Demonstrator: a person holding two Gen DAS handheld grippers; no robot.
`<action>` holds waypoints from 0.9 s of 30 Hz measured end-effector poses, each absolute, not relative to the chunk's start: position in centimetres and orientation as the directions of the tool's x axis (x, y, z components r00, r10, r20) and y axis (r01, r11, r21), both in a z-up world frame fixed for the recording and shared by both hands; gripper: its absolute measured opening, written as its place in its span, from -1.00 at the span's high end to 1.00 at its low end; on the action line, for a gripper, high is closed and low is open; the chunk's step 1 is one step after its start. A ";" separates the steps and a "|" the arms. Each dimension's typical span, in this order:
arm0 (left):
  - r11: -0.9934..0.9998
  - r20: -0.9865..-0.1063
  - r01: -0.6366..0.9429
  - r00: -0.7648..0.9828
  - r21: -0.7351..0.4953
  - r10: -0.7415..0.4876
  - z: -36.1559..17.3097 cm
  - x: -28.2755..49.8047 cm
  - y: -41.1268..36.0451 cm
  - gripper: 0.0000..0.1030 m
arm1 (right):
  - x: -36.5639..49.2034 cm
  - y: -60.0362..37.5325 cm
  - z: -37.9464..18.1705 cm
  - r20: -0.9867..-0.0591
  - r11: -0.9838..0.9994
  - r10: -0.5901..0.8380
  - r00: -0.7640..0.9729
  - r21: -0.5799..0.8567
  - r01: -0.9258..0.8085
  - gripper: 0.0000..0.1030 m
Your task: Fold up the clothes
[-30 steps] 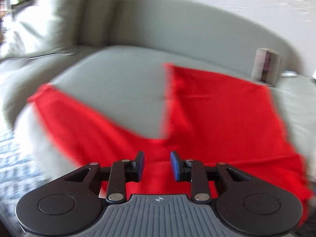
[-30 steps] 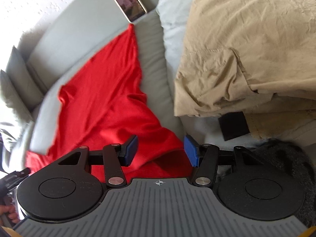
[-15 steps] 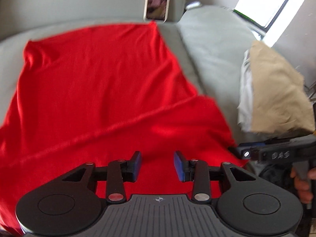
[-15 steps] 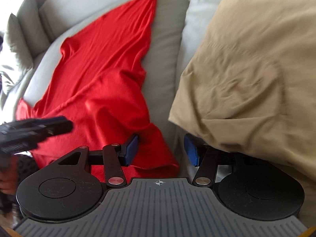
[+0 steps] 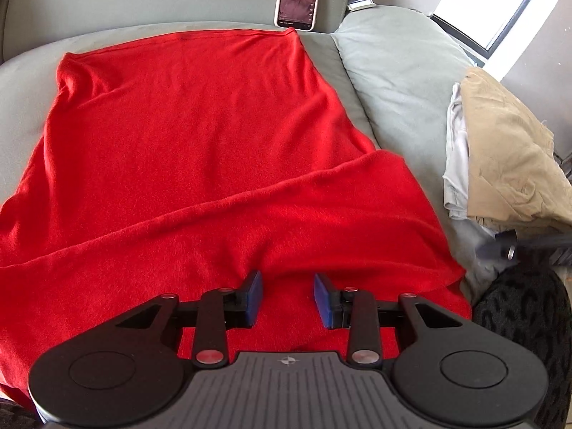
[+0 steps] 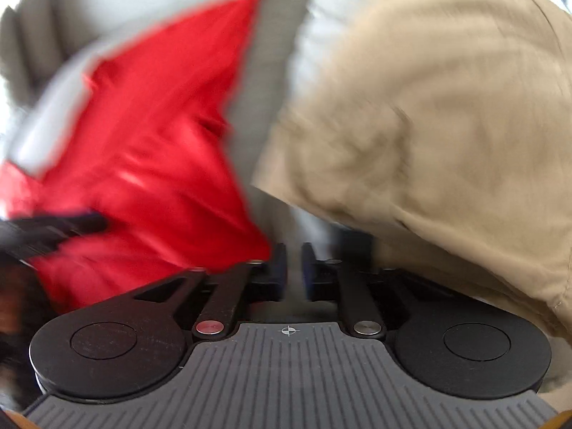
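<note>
Red garment [image 5: 200, 150] lies spread on sofa [image 5: 400, 82], one loose fold across it. Left gripper [image 5: 287, 298] spread, pinching nothing; right gripper [image 6: 294, 271] closing, nothing visibly between.

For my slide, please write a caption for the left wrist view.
Open left tongs hover over a red garment spread on a grey sofa.

Your right wrist view is motion-smeared: red garment [image 6: 143, 136] and tan clothes [image 6: 447, 114] lack sharp edges, and you can't tell if anything sits between the closing right gripper [image 6: 294, 268] pads. In your left wrist view, the red garment runs off the left edge and under the left gripper [image 5: 287, 298].
</note>
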State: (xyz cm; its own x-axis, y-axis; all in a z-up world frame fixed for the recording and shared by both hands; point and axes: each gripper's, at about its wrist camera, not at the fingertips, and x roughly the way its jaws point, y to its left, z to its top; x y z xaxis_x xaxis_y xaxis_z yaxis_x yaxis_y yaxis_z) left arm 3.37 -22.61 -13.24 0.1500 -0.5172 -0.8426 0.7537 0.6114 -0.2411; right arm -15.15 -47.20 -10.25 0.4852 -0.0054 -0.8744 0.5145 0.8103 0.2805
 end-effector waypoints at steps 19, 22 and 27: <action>0.613 -0.826 0.730 0.119 -0.303 -0.550 -13.8 4.1 -22.0 0.33 | -3.7 -46.3 -13.9 -0.864 0.865 0.019 0.503 0.267 0.425 0.51; 0.609 -0.826 0.735 0.119 -0.299 -0.550 -13.9 3.9 -22.1 0.33 | -4.3 -46.8 -13.5 -0.845 0.868 0.008 0.534 0.271 0.416 0.85; 0.608 -0.829 0.738 0.122 -0.292 -0.546 -13.9 3.8 -22.2 0.33 | -5.2 -47.5 -12.5 -0.823 0.836 -0.154 0.546 0.187 0.517 0.75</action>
State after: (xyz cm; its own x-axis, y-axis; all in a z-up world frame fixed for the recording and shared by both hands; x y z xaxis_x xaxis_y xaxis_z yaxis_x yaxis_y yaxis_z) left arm 3.76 -22.16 -13.87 0.1217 -0.5460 -0.8289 0.7379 0.6083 -0.2923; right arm -5.18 -47.50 -12.50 0.5464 -0.1540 -0.8232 0.5166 0.8357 0.1865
